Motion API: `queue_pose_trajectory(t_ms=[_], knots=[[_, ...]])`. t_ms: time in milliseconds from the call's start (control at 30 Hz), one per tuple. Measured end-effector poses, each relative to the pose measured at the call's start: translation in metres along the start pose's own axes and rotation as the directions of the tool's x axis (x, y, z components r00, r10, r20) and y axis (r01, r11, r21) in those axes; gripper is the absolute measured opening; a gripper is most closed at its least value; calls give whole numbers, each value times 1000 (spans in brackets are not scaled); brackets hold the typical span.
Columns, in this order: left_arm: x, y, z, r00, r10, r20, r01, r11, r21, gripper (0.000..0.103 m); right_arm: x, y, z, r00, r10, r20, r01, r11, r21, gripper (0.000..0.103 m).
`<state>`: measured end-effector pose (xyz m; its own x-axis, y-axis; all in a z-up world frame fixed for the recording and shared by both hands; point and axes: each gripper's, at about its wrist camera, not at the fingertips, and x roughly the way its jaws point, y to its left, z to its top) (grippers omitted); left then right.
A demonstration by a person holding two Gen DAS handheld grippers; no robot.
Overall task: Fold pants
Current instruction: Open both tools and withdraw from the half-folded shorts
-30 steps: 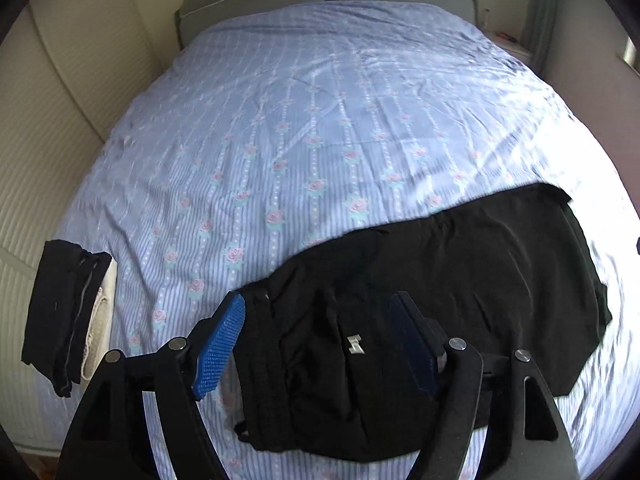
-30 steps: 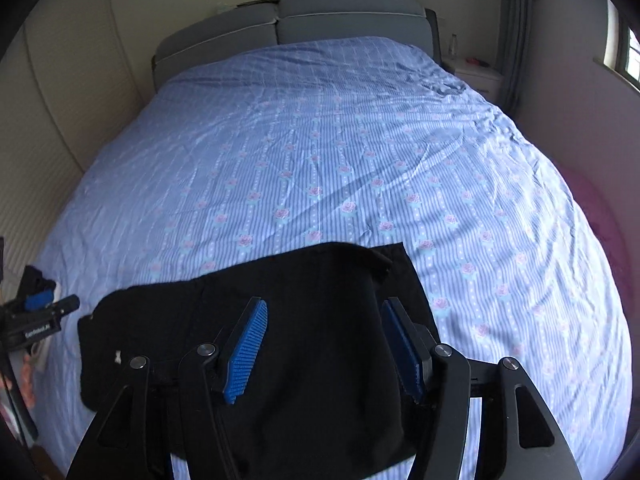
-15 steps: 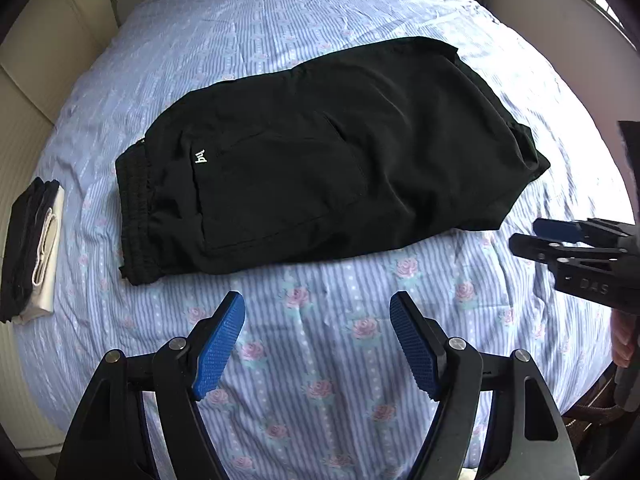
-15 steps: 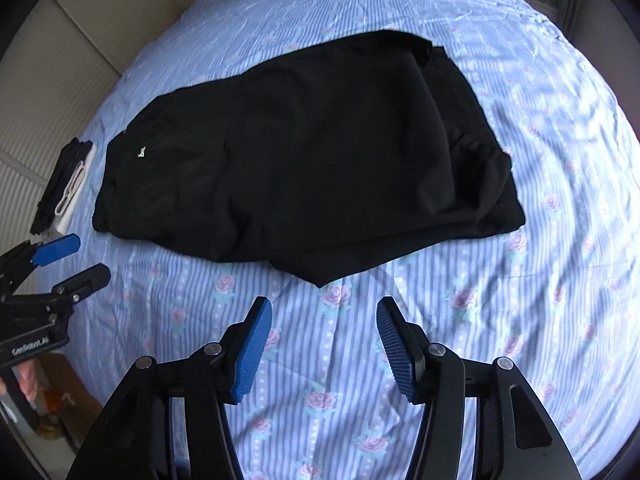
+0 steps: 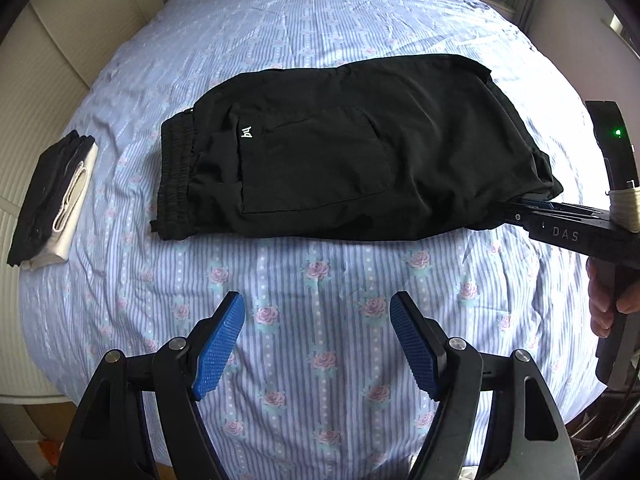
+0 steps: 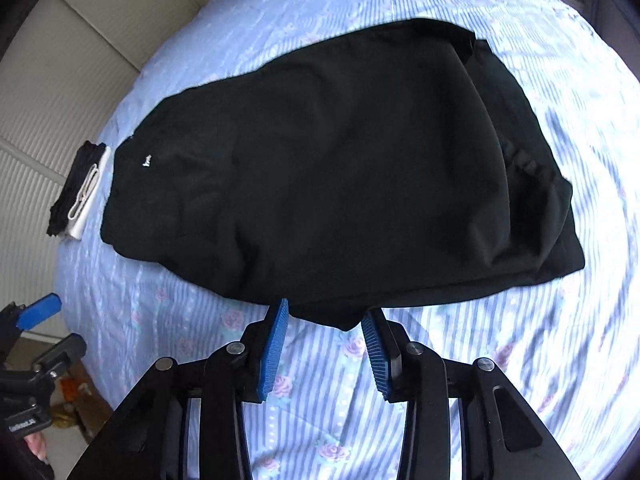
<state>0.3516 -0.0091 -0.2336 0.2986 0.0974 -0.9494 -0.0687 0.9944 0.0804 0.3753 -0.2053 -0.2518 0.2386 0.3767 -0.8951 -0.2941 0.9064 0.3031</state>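
Observation:
The black pants (image 5: 340,156) lie folded flat on the bed, waistband to the left, a small white logo near it; they also fill the right wrist view (image 6: 340,168). My left gripper (image 5: 318,344) is open and empty, above bare sheet in front of the pants. My right gripper (image 6: 325,322) is open, its blue fingertips on either side of the pants' near edge, the cloth between the jaws. In the left wrist view the right gripper (image 5: 516,212) reaches in from the right at the pants' lower right end.
The bed sheet (image 5: 320,320) is light blue with stripes and pink roses. A small stack of folded black and white clothes (image 5: 54,196) sits at the bed's left edge. A cream wall panel runs along the left. The grey headboard is at the far end.
Both grippers pulled back from over the pants to the bed's near side. The right gripper then moved forward so its open jaws straddle the pants' near edge.

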Motion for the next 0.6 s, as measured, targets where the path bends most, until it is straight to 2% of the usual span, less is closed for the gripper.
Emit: queue_pose_trajectory(t_ms=[200, 267, 367, 467, 533, 600], knots=[[0, -9, 2, 1000, 15, -5, -14, 1000, 20, 75, 31, 0, 18, 997, 21, -78, -22, 1000, -20, 39], [-1, -12, 3, 1000, 14, -7, -14, 999, 30, 75, 36, 1, 17, 993, 62, -99, -63, 998, -3, 40], [-1, -15, 4, 1000, 14, -11, -13, 999, 40, 75, 40, 7, 10, 991, 75, -114, -79, 997, -25, 39], [0, -16, 7, 1000, 15, -12, -14, 999, 42, 75, 34, 17, 10, 994, 69, -83, -76, 994, -83, 38], [1, -16, 8, 1000, 10, -16, -9, 999, 43, 75, 35, 25, 10, 996, 35, -80, -45, 989, -137, 19], [1, -16, 10, 1000, 10, -14, -10, 999, 42, 75, 38, 28, 8, 993, 12, -120, -32, 986, -161, 7]])
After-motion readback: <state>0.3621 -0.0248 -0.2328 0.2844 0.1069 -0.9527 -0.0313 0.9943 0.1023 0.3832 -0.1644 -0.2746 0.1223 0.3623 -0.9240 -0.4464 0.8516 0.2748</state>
